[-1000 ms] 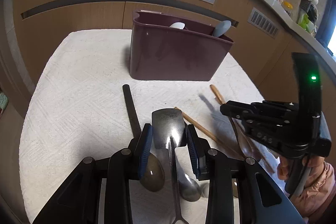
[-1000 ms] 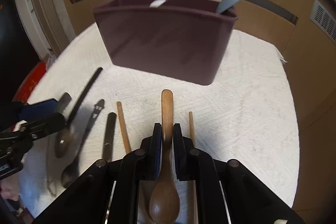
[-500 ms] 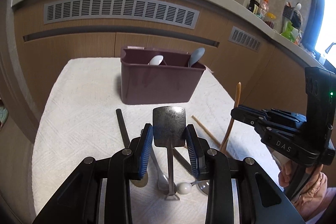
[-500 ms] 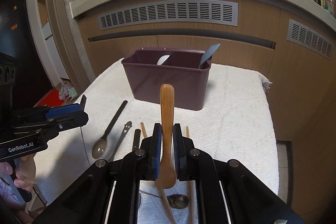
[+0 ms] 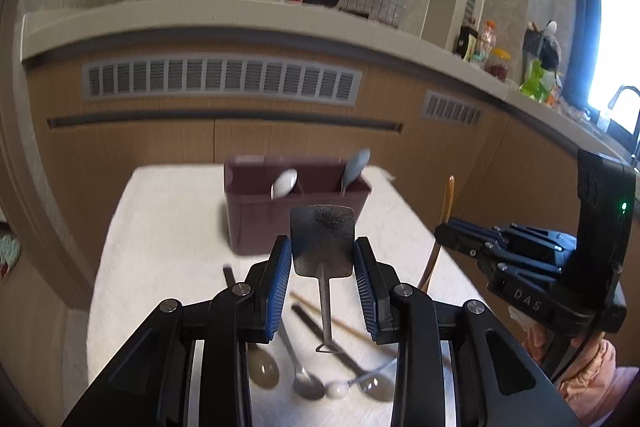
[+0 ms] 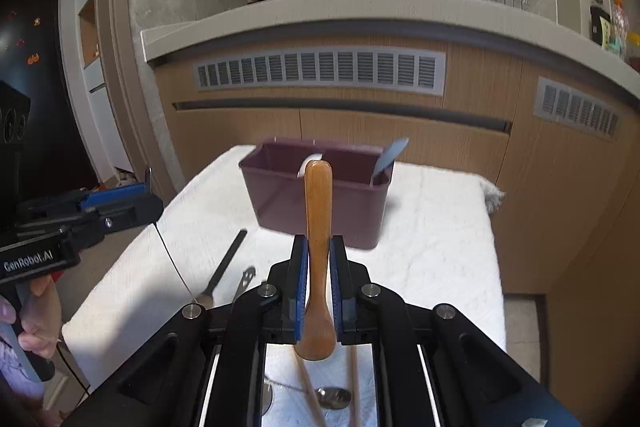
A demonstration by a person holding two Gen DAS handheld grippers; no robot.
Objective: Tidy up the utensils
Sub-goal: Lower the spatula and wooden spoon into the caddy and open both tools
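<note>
The left tongs (image 5: 322, 261) are gripping a metal spatula (image 5: 322, 241); the right tongs (image 6: 319, 273) are clamping a wooden spoon (image 6: 318, 227), both near the maroon caddy (image 6: 320, 203) on the bench (image 6: 432, 247).

My left gripper (image 5: 322, 259) is up off the table, its blue pads (image 5: 280, 277) closed against the blade edges of a metal spatula (image 5: 322, 241) whose handle hangs down. My right gripper (image 6: 319, 277) is raised too, clamped on a wooden spoon (image 6: 318, 227) with the handle pointing forward and up. In the right wrist view my left hand (image 6: 30, 323) wraps the left grip. In the left wrist view my right gripper sits off to the right, level with the left one.
</note>
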